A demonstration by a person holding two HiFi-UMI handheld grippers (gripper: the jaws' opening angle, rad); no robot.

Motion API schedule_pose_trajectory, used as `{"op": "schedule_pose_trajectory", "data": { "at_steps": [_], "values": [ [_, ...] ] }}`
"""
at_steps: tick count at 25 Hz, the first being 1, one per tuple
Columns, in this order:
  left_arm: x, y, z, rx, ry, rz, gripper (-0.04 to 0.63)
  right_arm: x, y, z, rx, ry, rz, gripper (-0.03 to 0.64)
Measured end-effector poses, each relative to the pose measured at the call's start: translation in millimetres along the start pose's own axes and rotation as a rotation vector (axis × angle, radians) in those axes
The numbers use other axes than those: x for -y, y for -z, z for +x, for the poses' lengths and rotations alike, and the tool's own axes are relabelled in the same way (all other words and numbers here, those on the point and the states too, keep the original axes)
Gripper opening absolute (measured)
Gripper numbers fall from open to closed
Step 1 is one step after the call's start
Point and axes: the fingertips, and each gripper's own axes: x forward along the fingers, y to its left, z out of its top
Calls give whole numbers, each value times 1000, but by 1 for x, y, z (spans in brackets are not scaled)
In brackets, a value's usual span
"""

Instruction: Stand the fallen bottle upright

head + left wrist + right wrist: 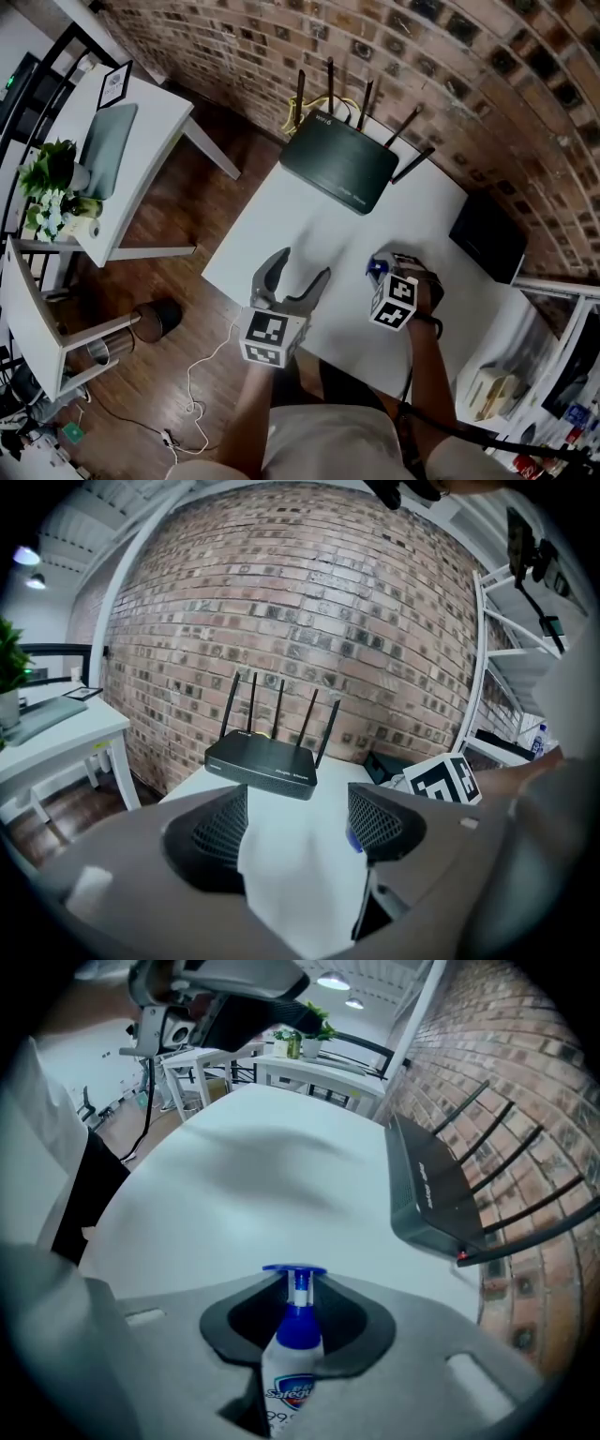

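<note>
blue-capped bottle [296, 1354] sits clamped in the right tongs [298, 1288], lower centre. left tongs [298, 825] gape empty over the white bench [291, 878].

Black router [339, 161] on white table [309, 234]

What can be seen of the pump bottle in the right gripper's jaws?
Small white pump bottle, plastic by its look, with a blue collar, a thin stem and a flat blue pump head; its shield label reads Safeguard. The right gripper is shut on its neck, and its base runs out of view. In the head view only a blue bit shows.
</note>
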Motion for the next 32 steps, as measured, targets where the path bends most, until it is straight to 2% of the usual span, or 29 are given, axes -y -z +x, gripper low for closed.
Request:
{"op": "schedule_pose_trajectory", "data": {
  "at_steps": [4, 11, 13, 16, 23, 28, 32],
  "values": [
    [4, -8, -2, 15, 13, -8, 357, 1, -1, -9, 44, 43, 56, 71],
    [7, -22, -9, 33, 25, 9, 356, 22, -2, -52, 153, 202, 230, 67],
    [13, -28, -10, 38, 38, 17, 356, 29, 2, -66, 186, 254, 311, 67],
    [28, -34, -9, 43, 79, 35, 356, 42, 15, -92, 248, 347, 489, 67],
    [62, -40, -4, 27, 164, 106, 359, 55, 68, -135, 398, 534, 885, 67],
    [82, -42, -5, 28, 198, 141, 370, 46, 86, -153, 453, 652, 987, 67],
    [95, -46, 0, 54, 173, 181, 373, 37, 95, -164, 489, 748, 1065, 69]
  ]
}}
